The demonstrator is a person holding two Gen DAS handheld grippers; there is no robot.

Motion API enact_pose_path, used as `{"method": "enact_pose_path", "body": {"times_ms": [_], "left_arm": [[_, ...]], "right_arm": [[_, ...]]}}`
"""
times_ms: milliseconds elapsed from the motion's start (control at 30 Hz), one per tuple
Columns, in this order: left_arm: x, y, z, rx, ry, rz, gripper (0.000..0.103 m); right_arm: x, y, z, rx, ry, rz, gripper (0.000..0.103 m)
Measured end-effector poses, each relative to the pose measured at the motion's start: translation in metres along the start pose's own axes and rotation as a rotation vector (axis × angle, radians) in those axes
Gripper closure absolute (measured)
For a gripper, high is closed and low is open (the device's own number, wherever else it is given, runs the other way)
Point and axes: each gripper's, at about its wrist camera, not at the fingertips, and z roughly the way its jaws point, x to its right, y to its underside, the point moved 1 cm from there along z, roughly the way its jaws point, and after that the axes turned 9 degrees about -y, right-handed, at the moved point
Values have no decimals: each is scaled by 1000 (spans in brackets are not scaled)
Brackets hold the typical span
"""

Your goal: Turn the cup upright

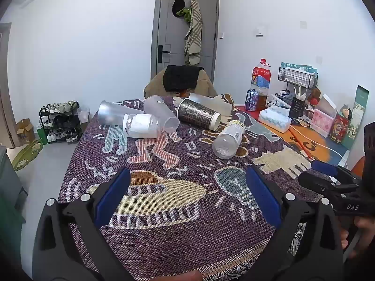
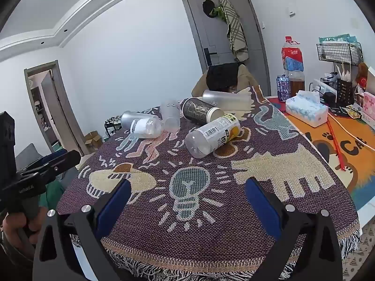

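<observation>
Several cups lie on their sides on the patterned cloth [image 1: 187, 210]: a black patterned cup [image 1: 198, 117] [image 2: 201, 112], a clear cup with a white label [image 1: 140, 125] [image 2: 146, 127], two frosted cups [image 1: 116, 115] [image 1: 161, 112], another frosted cup at the back [image 1: 208, 101] [image 2: 225, 99], and a clear bottle-like cup with a yellow label [image 1: 228, 140] [image 2: 212, 134]. My left gripper [image 1: 187, 187] is open and empty over the near cloth. My right gripper [image 2: 187, 199] is open and empty, also near the front edge, well short of the cups.
A tissue box [image 1: 275, 117] [image 2: 305, 109], a large oil bottle [image 1: 261, 79], a can [image 1: 251, 99], a wire rack [image 1: 297, 76] and boxes crowd the table's right side. A chair with clothes [image 1: 180, 79] stands behind the table. A shoe rack [image 1: 59, 123] is on the floor at left.
</observation>
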Motion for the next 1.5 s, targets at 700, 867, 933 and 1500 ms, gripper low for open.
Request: {"method": "enact_pose_path", "body": {"times_ms": [700, 867, 933, 1500], "left_arm": [[-3, 0, 1, -2, -1, -6, 5], [-6, 0, 1, 2, 0, -15, 5], [-6, 0, 1, 1, 0, -15, 5], [-4, 3, 0, -2, 12, -9, 5]], "right_arm": [[-1, 1, 0, -5, 6, -7, 7], [-5, 1, 1, -7, 12, -14, 7], [-5, 1, 1, -6, 13, -13, 7], [-1, 1, -3, 5, 20, -9, 7]]}}
